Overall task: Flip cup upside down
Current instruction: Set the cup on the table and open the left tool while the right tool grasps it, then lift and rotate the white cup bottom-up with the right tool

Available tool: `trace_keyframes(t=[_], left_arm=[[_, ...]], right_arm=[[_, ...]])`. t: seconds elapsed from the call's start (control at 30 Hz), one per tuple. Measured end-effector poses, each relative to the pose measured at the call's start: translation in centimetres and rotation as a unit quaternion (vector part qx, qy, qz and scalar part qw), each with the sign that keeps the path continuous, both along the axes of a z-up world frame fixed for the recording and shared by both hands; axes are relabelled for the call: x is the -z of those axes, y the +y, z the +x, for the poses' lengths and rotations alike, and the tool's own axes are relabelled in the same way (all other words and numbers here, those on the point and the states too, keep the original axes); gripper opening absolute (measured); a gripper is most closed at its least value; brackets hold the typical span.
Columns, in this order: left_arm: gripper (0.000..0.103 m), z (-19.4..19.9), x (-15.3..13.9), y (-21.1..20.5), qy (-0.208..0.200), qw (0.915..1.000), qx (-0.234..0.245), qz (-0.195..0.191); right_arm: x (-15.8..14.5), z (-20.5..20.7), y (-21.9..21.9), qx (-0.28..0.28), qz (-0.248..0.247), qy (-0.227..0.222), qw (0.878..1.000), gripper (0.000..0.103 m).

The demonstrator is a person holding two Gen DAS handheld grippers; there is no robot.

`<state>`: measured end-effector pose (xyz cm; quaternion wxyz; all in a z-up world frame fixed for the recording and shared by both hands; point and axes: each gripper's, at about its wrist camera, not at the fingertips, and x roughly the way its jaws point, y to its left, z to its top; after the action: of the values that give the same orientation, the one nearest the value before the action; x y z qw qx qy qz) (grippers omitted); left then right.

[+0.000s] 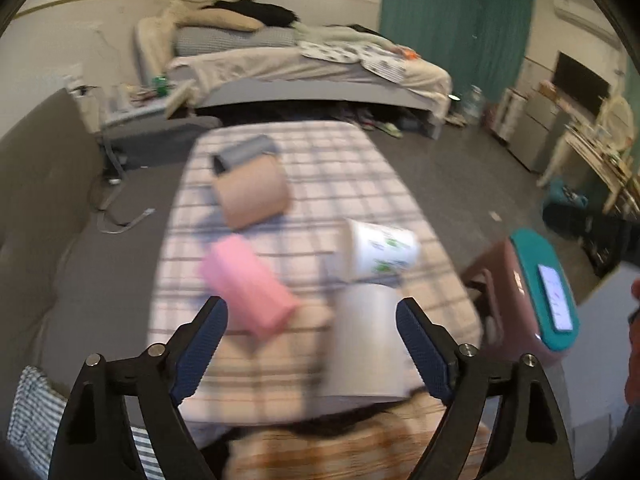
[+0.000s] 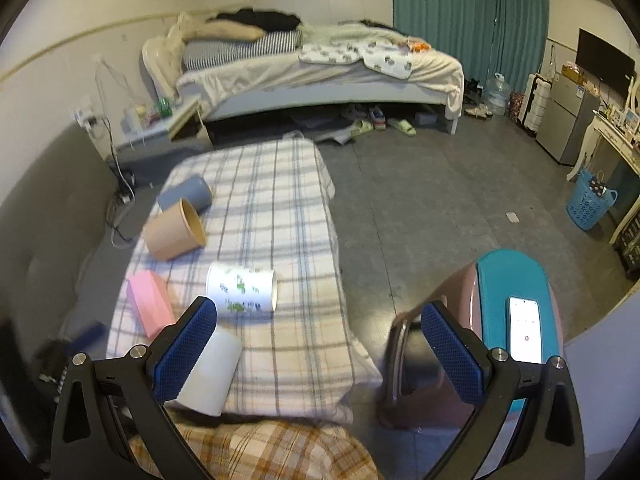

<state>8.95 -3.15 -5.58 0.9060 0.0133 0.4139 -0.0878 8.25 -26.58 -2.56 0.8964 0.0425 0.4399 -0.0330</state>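
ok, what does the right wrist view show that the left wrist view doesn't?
Right wrist only: blue laundry basket by the desk, slippers under the bed, and the tan cup sharp enough to see its open mouth.
Left wrist only: striped cloth at lower left.
Both: plaid-covered table, printed white cup on its side, pink box, plain white cup, phone on the teal stool, both hand-held grippers open.

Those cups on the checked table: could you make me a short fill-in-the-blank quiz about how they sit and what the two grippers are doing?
1. All five cups, like the patterned cup, lie on their ____.
2. The cup between the grey cup and the patterned one is ____ in colour.
3. Both the left gripper and right gripper are ____, holding nothing.
4. On the teal stool lies a ____.

Missing words: sides; tan; open; phone
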Motion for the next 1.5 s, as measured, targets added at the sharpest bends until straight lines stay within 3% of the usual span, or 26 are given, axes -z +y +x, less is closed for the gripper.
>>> trace_keyframes(t=[0.13,0.33,0.57,0.7,0.8,1.03,1.2,1.3,1.4,1.5], left_arm=[[0.093,0.2,0.3,3.3,-0.012,0.9986,-0.032,0.041],[0.093,0.8,2.6,7.7,0.015,0.998,-0.054,0.031],[0.093,1.8,5.3,10.2,0.044,0.9971,-0.062,0.009],[0.092,2.6,6.4,10.4,0.056,0.9967,-0.059,0.007],[0.092,2.8,6.9,10.5,0.062,0.9963,-0.059,0.004],[0.092,2.4,6.2,10.2,0.055,0.9967,-0.06,0.005],[0.092,1.7,4.9,9.8,0.038,0.997,-0.066,0.009],[0.093,1.5,4.5,9.3,0.033,0.9967,-0.073,0.013],[0.093,1.6,4.4,8.9,0.035,0.9961,-0.081,0.01],[0.093,1.7,4.7,8.4,0.037,0.9956,-0.085,0.01]], right_arm=[[2.9,2.1,3.0,-0.013,0.006,0.08,0.997,0.103],[8.5,5.9,8.0,-0.049,0.053,0.187,0.98,0.103],[14.8,9.7,9.9,-0.029,0.088,0.282,0.955,0.102],[16.0,10.3,9.8,-0.02,0.092,0.301,0.949,0.092],[16.6,10.3,9.9,-0.022,0.114,0.315,0.942,0.074],[14.5,9.6,10.0,-0.044,0.11,0.28,0.953,0.073],[9.9,7.3,10.1,-0.091,0.087,0.192,0.973,0.072],[7.4,5.7,10.4,-0.117,0.041,0.119,0.985,0.072],[6.1,4.2,10.9,-0.136,-0.013,0.059,0.989,0.072],[5.9,3.7,10.6,-0.146,-0.019,0.044,0.988,0.072]])
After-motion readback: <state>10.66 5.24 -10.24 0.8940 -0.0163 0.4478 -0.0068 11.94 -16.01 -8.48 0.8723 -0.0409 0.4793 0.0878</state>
